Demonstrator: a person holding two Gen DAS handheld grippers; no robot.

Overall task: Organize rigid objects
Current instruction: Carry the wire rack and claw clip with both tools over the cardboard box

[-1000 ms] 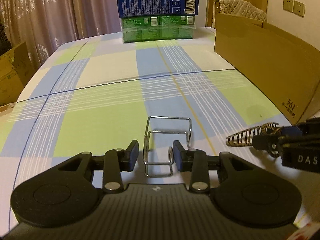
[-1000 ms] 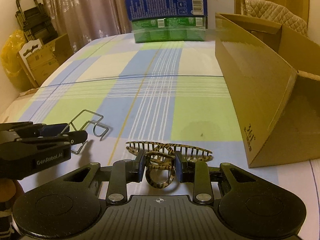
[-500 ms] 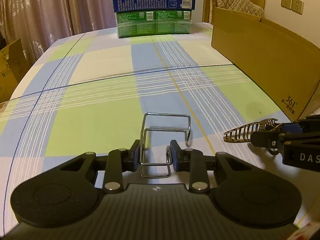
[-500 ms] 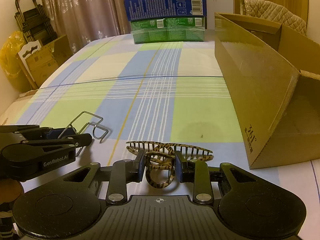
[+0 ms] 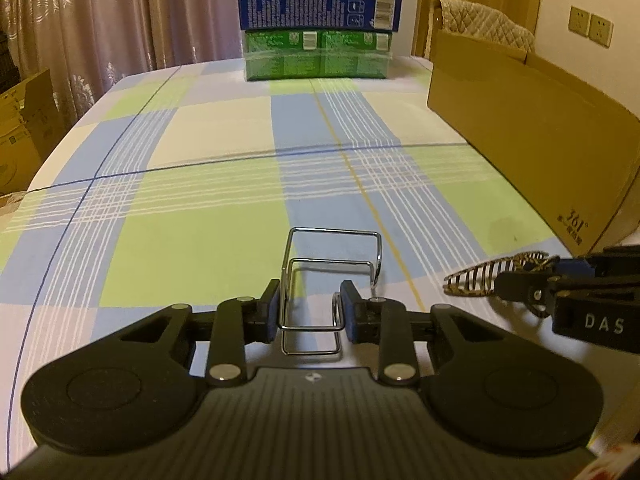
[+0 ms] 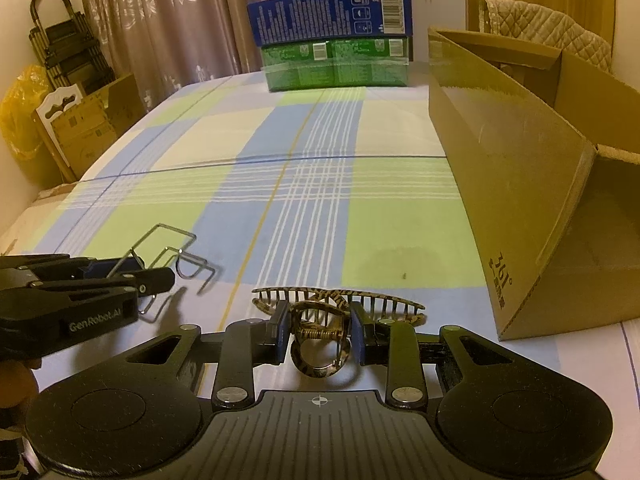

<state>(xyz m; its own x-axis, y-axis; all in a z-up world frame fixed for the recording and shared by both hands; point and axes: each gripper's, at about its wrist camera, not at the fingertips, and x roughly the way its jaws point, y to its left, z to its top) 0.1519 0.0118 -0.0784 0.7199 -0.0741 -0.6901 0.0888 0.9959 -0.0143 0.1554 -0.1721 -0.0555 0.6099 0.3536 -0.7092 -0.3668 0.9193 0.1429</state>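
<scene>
A: Left hand-held gripper (image 5: 309, 312)?
B: Clamped on the wire rack (image 5: 332, 276). Its near end is pinched between the blue pads, the rest sticks out forward over the checked cloth of the surface (image 5: 192, 208). Whether the far end is touching the cloth cannot be told.

A: Right hand-held gripper (image 6: 319, 336)?
B: Clamped on the tortoiseshell hair claw (image 6: 320, 344). The claw's ring handles and spring are squeezed between the pads, with the toothed comb spread sideways just beyond the fingertips. In the left view the same claw (image 5: 492, 274) is seen at the right edge, in the other tool's tip.

A: Relative position?
B: The two tools are side by side near the front edge of the surface, the rack to the left of the claw, not touching.

A: Anything else noted?
B: An open cardboard box (image 6: 520, 184) is lying on the right side of the surface, near the claw. Stacked blue and green cartons (image 5: 318, 36) are seen at the far end, well apart from both tools. Curtains (image 5: 120, 20) are seen behind.
</scene>
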